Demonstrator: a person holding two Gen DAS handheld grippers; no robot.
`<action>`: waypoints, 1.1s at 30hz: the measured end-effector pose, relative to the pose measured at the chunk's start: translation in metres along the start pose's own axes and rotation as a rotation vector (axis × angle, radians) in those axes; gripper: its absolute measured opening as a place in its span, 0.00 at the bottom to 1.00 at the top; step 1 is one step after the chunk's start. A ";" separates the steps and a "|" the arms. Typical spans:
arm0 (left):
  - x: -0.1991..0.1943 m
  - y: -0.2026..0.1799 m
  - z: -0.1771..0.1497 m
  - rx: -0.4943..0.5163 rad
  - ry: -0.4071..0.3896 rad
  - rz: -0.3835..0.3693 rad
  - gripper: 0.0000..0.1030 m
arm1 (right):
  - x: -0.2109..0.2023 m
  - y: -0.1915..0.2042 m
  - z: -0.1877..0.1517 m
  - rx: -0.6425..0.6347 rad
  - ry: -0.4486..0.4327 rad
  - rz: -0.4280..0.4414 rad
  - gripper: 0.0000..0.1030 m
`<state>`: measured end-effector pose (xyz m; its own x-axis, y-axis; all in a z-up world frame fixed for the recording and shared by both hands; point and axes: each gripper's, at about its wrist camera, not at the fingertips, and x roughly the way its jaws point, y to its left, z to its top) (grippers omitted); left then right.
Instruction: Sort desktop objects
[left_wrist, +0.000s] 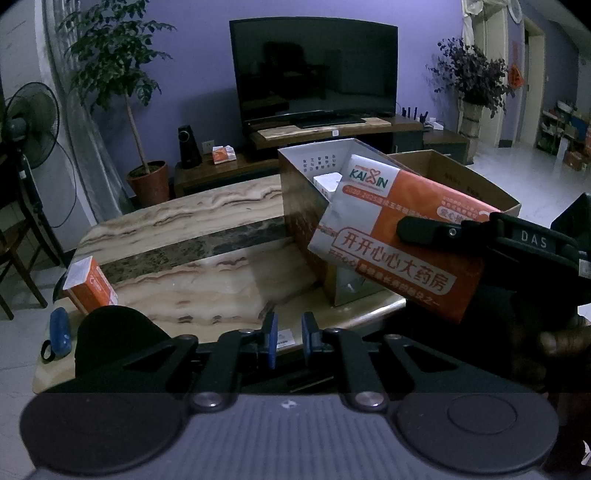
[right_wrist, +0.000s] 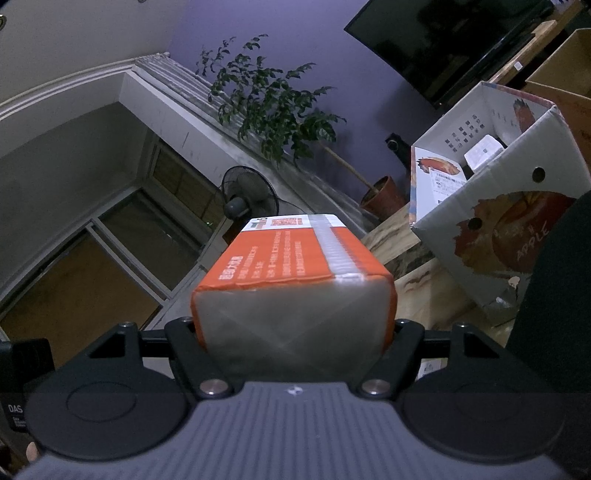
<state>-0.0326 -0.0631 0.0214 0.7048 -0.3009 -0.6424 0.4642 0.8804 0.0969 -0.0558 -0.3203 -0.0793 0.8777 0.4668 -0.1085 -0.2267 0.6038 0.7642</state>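
Note:
My right gripper (right_wrist: 295, 332) is shut on an orange and white tissue pack (right_wrist: 295, 266), clamping its near end from both sides. In the left wrist view the same pack (left_wrist: 388, 236) hangs tilted in the air against the near right corner of the open apple carton (left_wrist: 306, 221), with one black finger (left_wrist: 424, 230) across it. A small white box (left_wrist: 327, 182) lies inside the carton. My left gripper (left_wrist: 289, 334) is low over the table's near edge, its blue pads a narrow gap apart with nothing between them. A second orange tissue pack (left_wrist: 88, 286) stands at the table's left end.
The marble table (left_wrist: 184, 236) carries a blue oblong object (left_wrist: 59, 334) and a black rounded thing (left_wrist: 118, 332) at its near left corner. A brown cardboard box (left_wrist: 461, 177) stands behind the carton. A TV cabinet, potted plant and standing fan lie beyond.

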 end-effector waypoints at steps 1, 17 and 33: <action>0.000 0.000 0.000 0.000 0.001 0.000 0.14 | 0.000 0.000 0.000 0.001 0.000 0.000 0.71; 0.002 -0.001 -0.001 0.015 0.005 0.009 0.15 | 0.001 0.000 0.000 0.002 0.005 0.000 0.72; -0.009 0.002 0.005 -0.005 0.006 0.018 0.38 | -0.002 -0.007 0.001 0.051 -0.027 0.003 0.72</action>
<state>-0.0353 -0.0606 0.0306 0.7096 -0.2827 -0.6454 0.4487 0.8875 0.1047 -0.0560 -0.3262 -0.0842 0.8881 0.4509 -0.0897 -0.2082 0.5684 0.7960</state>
